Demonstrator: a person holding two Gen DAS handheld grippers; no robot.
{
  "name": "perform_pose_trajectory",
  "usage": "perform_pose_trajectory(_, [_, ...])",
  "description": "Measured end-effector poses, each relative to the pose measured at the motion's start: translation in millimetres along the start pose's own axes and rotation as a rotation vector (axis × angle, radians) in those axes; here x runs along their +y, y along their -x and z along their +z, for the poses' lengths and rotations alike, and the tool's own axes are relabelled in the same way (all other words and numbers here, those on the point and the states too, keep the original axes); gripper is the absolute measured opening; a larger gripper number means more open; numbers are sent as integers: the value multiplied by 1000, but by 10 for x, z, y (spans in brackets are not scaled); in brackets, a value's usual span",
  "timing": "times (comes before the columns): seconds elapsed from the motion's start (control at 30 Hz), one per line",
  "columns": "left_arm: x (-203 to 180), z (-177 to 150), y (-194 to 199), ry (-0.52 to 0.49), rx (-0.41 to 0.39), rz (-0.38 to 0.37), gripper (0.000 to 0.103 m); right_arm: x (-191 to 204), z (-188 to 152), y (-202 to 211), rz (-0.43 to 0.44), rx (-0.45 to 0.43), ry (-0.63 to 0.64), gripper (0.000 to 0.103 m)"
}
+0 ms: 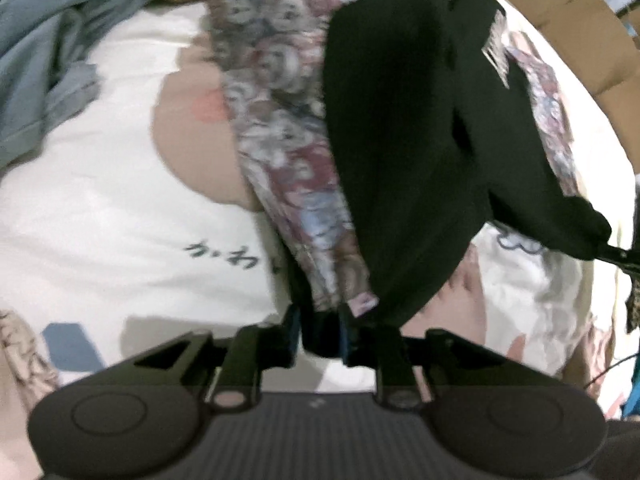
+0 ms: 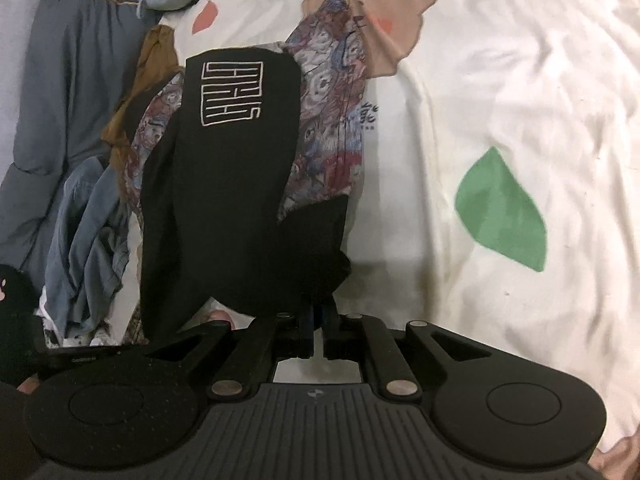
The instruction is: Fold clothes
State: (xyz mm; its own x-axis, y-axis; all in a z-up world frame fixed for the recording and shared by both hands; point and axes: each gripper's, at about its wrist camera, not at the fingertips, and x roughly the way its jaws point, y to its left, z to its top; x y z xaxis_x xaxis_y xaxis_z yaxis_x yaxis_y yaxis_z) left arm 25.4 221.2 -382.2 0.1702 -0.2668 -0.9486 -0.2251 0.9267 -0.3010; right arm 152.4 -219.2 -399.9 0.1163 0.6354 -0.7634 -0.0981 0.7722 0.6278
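Observation:
A black garment [image 1: 400, 152] with a white maze-like logo [image 2: 230, 92] hangs stretched between both grippers, above a white printed bedsheet [image 2: 500, 80]. A floral patterned garment [image 1: 280, 128] lies with it, also showing in the right wrist view [image 2: 332, 120]. My left gripper [image 1: 320, 332] is shut on the black garment's edge, with the floral fabric pinched in too. My right gripper [image 2: 318, 320] is shut on another edge of the black garment. The right gripper's tip shows at the far right of the left wrist view [image 1: 616, 256].
A pile of blue-grey clothes [image 2: 80, 200] and a brown garment [image 2: 140, 92] lie at the left of the bed. Blue fabric [image 1: 40, 60] also shows at the left wrist view's upper left. A cardboard box [image 1: 580, 20] stands beyond the bed.

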Motion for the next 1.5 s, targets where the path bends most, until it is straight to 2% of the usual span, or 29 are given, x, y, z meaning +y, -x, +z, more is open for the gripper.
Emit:
perform_pose_trajectory(0.07, [51, 32, 91, 4, -29, 16, 24, -27, 29, 56, -1, -13, -12, 27])
perform_pose_trajectory(0.1, [67, 53, 134, 3, -46, 23, 24, -35, 54, 94, -9, -28, -9, 41])
perform_pose_trajectory(0.13, [77, 89, 177, -2, -62, 31, 25, -43, 80, 134, -19, -45, -5, 44])
perform_pose_trajectory(0.27, [71, 358, 251, -35, -128, 64, 27, -87, 239, 191, -41, -89, -4, 44])
perform_pose_trajectory(0.63, [-21, 1198, 271, -166, -298, 97, 30, -66, 735, 218, -89, -199, 70, 44])
perform_pose_trajectory(0.7, [-28, 1315, 267, -184, -325, 112, 33, -60, 823, 203, -98, -215, 87, 44])
perform_pose_trajectory(0.83, [-31, 1536, 273, -200, -385, 133, 52, -68, 989, 135, -107, -236, 102, 45])
perform_pose_trajectory(0.9, [-40, 1618, 293, -209, -409, 133, 52, -70, 1064, 89, -106, -245, 109, 50])
perform_pose_trajectory(1.03, [-113, 1772, 268, -259, -437, 169, 54, -75, 1219, -61, -76, -246, 103, 51])
perform_pose_trajectory(1.17, [-184, 1921, 209, -278, -451, 137, 54, -33, 1315, -242, -81, -238, 117, 51])
perform_pose_trajectory(1.5, [-537, 2242, -28, -425, -463, 49, 57, -46, 1562, -632, -136, -196, 133, 51])
